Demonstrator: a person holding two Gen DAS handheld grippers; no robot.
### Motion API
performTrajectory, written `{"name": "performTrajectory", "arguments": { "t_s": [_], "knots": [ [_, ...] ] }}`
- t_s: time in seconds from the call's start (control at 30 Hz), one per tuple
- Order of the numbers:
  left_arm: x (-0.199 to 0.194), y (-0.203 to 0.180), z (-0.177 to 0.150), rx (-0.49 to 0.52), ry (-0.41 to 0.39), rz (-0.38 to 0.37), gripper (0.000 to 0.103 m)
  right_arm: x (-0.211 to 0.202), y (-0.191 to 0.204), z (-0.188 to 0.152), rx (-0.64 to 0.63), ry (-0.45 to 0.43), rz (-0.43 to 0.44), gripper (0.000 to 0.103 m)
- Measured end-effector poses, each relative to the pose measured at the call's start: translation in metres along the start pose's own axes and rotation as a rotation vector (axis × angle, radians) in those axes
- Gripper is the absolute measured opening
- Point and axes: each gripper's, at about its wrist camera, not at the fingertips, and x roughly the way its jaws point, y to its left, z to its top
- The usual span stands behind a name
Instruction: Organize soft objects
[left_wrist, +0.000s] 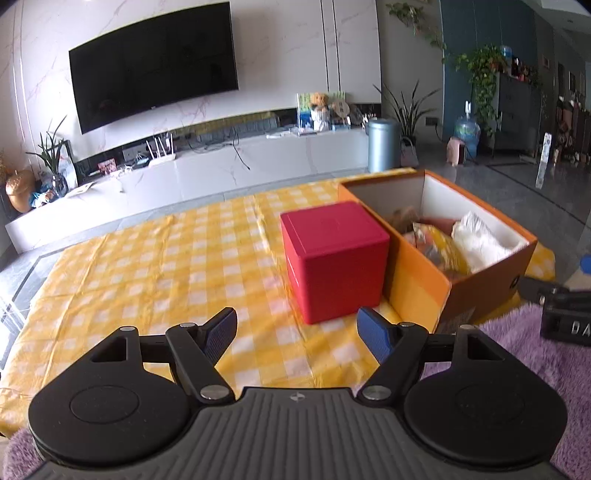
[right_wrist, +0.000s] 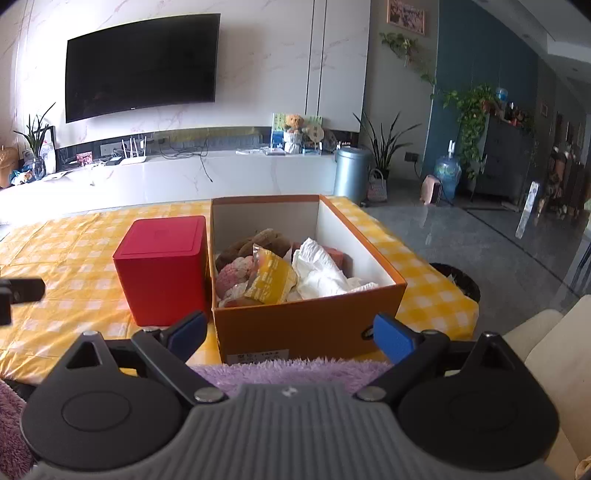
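Beside your orange box (right_wrist: 306, 325), white inside, the cube box (right_wrist: 162, 269) reads solid red. Under both, the tablecloth (left_wrist: 155, 266) is yellow-and-white check. In the orange box: a white crumpled cloth (right_wrist: 317, 269), a yellow wrapper (right_wrist: 271, 282), a pink plush piece (right_wrist: 232, 275), something brown (right_wrist: 258, 240) behind it. Nearer you than the box, the fuzzy mat (right_wrist: 288, 371) is lilac. Your gripper pads (right_wrist: 391, 338) are blue on black arms.

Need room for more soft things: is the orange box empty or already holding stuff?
Already holding stuff: the lidless orange box has a white cloth, a yellow packet and plush items inside.
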Motion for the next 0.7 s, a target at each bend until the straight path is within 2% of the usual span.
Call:
{"name": "performTrajectory", "arguments": {
  "t_s": [0.7],
  "knots": [
    [0.0016,-0.0018,-0.0058,0.002,0.022,0.007,0.087,0.0032,-0.0015,-0.0069,0.004,0.001,0.003,0.095]
  ]
}}
